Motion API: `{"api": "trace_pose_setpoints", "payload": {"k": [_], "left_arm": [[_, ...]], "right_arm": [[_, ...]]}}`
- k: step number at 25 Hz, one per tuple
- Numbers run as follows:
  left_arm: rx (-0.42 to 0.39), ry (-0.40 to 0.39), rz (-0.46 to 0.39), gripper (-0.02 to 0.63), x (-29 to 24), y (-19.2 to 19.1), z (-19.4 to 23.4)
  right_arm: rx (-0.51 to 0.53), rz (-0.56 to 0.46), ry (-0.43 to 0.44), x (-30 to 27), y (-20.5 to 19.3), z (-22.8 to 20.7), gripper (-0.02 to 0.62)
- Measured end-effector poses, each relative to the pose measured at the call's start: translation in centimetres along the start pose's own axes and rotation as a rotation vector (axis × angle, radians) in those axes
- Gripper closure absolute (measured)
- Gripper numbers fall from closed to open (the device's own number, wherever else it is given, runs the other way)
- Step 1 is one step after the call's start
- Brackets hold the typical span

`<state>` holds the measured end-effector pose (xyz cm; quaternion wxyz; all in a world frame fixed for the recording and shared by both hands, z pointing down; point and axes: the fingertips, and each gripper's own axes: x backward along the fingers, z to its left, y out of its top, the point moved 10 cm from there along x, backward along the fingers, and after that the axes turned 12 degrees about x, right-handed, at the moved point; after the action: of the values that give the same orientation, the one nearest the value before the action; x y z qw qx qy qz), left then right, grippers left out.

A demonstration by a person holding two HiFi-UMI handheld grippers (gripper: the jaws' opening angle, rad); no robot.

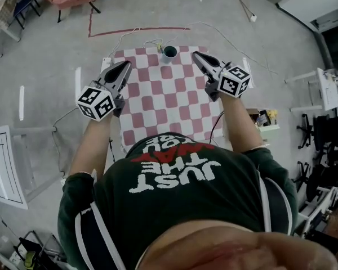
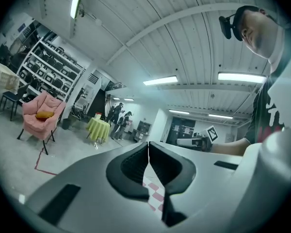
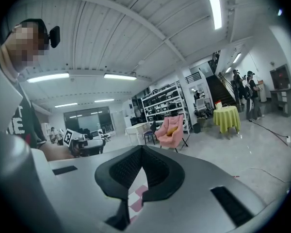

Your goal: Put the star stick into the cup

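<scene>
A small dark cup [image 1: 169, 52] stands at the far edge of the red-and-white checked table [image 1: 169, 103]. Just left of the cup is a small yellowish thing [image 1: 158, 46], perhaps the star stick; it is too small to tell whether it sits in the cup. My left gripper [image 1: 127, 65] hovers over the table's left side and my right gripper [image 1: 195, 55] over its right side, both pointing away from me. Each is shut with nothing between its jaws. In the left gripper view the left gripper [image 2: 148, 144] has its tips together, as does the right gripper [image 3: 142, 147] in the right gripper view.
A red tape line [image 1: 136, 31] and loose cables [image 1: 217, 30] lie on the floor beyond the table. A pink chair [image 2: 41, 115] and a yellow-green round table [image 3: 226, 118] stand farther off, with people near them. White furniture [image 1: 5, 165] stands at my left.
</scene>
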<state>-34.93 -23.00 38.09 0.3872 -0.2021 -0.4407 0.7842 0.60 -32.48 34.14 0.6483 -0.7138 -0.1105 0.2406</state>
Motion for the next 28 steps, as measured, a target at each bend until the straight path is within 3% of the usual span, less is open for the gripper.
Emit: {"api": "trace_pose_setpoints", "payload": {"k": [13, 21, 28], "left_arm": [[-0.034, 0.089, -0.06, 0.589, -5.7, -0.6, -12.3], [-0.052, 0.152, -0.089, 0.589, -8.0, -3.5, -19.4], [-0.047, 0.179, -0.079, 0.589, -8.1, -5.9, -22.9]], "right_arm": [[0.113, -0.027, 0.114, 10.4, 3.0, -4.8, 0.56], [0.135, -0.03, 0.187, 16.4, 2.4, -6.9, 0.561], [0.116, -0.031, 0.245, 19.1, 1.0, -6.1, 0.561]]}}
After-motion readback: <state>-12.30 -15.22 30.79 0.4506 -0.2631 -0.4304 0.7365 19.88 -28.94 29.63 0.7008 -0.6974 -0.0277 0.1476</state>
